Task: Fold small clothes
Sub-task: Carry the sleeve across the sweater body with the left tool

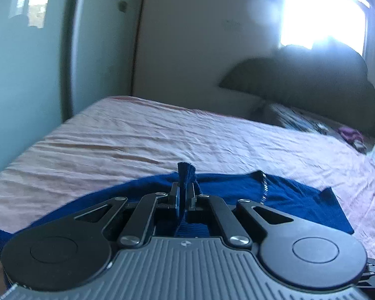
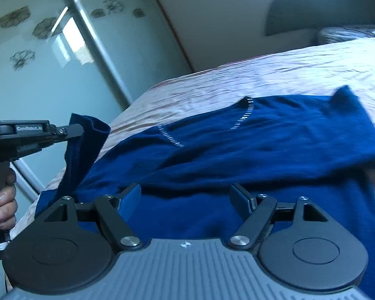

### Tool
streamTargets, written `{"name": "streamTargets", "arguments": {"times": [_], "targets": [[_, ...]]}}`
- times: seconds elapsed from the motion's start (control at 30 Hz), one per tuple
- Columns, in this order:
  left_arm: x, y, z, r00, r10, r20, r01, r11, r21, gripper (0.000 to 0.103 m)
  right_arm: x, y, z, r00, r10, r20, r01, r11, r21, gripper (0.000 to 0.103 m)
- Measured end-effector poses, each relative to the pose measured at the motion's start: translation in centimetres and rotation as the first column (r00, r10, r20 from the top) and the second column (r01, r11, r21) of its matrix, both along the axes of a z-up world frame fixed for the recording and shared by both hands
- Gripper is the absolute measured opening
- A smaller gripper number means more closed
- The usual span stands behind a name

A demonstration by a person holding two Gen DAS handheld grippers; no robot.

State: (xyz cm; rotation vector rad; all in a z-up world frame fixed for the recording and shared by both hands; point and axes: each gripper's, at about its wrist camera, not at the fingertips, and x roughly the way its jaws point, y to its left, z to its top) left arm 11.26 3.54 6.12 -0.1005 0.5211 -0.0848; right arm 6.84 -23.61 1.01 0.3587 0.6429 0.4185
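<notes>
A dark blue garment (image 2: 250,145) with short rows of white stitching lies spread on the pink bed sheet (image 2: 275,75). My left gripper (image 1: 184,192) is shut on an edge of the blue garment (image 1: 300,200) and lifts it off the bed. In the right wrist view the left gripper (image 2: 78,131) shows at the left, with the cloth hanging from it. My right gripper (image 2: 186,197) is open and empty, just above the garment's near part.
The bed sheet (image 1: 162,135) stretches ahead. A mirrored wardrobe door (image 2: 37,57) stands at the left. A dark pillow (image 1: 307,85) and some patterned items (image 1: 300,122) lie at the head, under a bright window (image 1: 322,12).
</notes>
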Motion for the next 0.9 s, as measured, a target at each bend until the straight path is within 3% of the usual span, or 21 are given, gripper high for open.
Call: {"name": "streamTargets", "arguments": {"times": [0.27, 0.5, 0.9], "targets": [[2.1, -5.7, -0.4, 0.994, -0.106, -0.036, 0.108, 0.993, 0.040, 0.002, -1.1, -3.8, -1.0, 0.996, -0.085, -0.016, 0.085, 0.996, 0.026, 0.078], [3.3, -12.0, -0.3, 0.974, -0.225, -0.028, 0.226, 0.971, 0.077, 0.002, -2.1, -5.8, -1.6, 0.992, -0.121, -0.027, 0.121, 0.992, 0.026, 0.078], [4.6, -20.6, -1.5, 0.933, -0.353, -0.069, 0.358, 0.930, 0.079, 0.002, -4.4, -6.5, -1.9, 0.992, -0.127, -0.004, 0.127, 0.988, -0.087, 0.078]]}}
